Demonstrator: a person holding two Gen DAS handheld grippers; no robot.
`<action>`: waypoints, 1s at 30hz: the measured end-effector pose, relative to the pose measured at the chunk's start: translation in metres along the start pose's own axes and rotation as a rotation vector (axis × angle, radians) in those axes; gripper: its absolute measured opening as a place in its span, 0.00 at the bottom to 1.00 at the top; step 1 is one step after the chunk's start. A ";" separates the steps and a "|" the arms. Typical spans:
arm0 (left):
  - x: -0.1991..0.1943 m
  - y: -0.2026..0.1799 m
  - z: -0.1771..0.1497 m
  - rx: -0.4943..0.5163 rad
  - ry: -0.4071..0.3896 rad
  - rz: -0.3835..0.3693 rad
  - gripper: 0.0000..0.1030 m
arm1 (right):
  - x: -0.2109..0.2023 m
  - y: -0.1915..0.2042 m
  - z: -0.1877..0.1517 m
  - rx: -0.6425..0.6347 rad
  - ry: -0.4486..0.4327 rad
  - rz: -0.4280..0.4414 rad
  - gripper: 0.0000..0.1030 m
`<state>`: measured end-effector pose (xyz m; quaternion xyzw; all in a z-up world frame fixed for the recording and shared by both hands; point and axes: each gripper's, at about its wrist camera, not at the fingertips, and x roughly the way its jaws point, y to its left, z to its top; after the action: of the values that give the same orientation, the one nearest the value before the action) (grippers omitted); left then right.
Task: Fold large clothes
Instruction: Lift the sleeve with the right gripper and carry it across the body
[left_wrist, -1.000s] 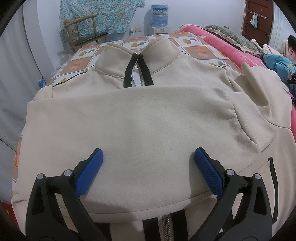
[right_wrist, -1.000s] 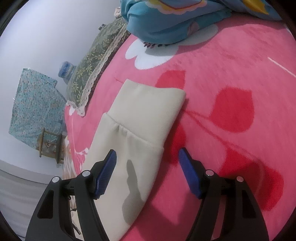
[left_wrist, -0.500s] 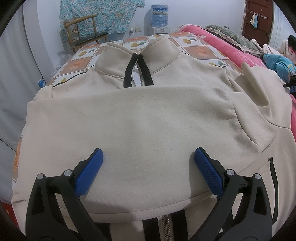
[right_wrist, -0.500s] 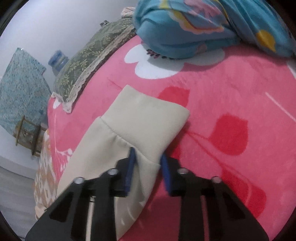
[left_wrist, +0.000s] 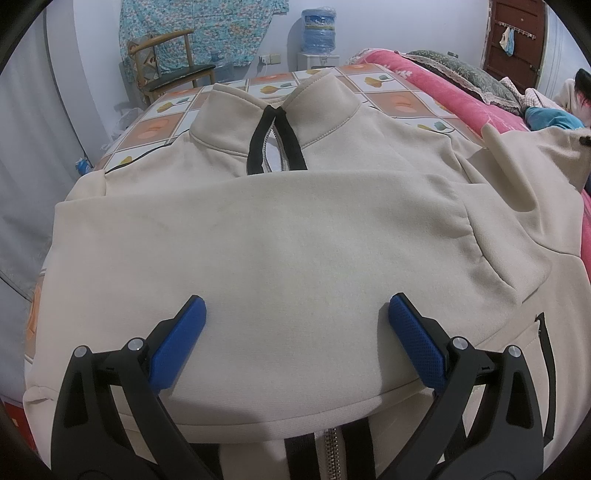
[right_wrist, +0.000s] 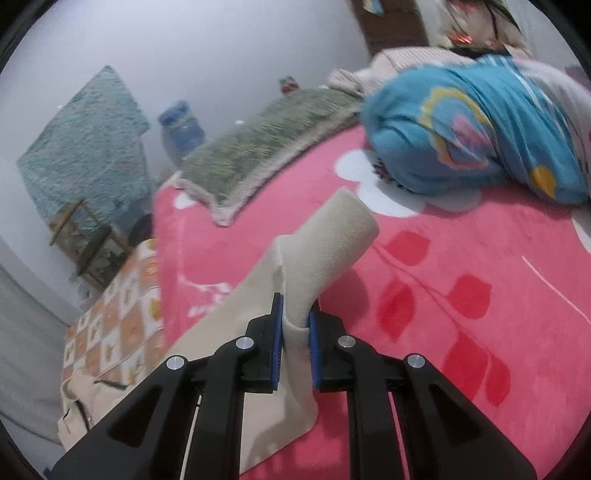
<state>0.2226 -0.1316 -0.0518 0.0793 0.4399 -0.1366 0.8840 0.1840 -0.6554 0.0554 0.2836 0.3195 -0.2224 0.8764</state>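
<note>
A cream zip-up jacket (left_wrist: 295, 229) with black zipper trim lies spread out, collar at the far end, one sleeve folded across its chest. My left gripper (left_wrist: 295, 328) is open and hovers over the folded sleeve near the hem. My right gripper (right_wrist: 295, 325) is shut on the other sleeve's cuff (right_wrist: 332, 236) and holds it lifted above the pink blanket (right_wrist: 461, 314). That raised sleeve also shows at the right edge of the left wrist view (left_wrist: 517, 166).
A checked floral cloth (left_wrist: 166, 122) lies under the jacket. A green pillow (right_wrist: 266, 155) and a blue bundle of bedding (right_wrist: 472, 129) lie on the pink blanket. A wooden chair (left_wrist: 166, 70) and a water dispenser (left_wrist: 317, 37) stand by the far wall.
My right gripper closed on the sleeve cuff and lifted it off the pink blanket. My left gripper has not moved.
</note>
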 end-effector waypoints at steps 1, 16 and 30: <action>0.000 0.000 0.000 0.000 0.000 0.000 0.94 | -0.006 0.006 -0.001 -0.012 -0.005 0.021 0.12; 0.000 0.000 0.000 0.000 0.000 0.000 0.94 | -0.078 0.110 -0.063 -0.167 -0.014 0.326 0.12; 0.000 0.000 0.000 0.000 0.000 0.000 0.94 | -0.086 0.193 -0.153 -0.286 0.109 0.492 0.12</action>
<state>0.2229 -0.1317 -0.0519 0.0793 0.4400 -0.1367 0.8840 0.1677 -0.3970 0.0851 0.2379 0.3159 0.0599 0.9165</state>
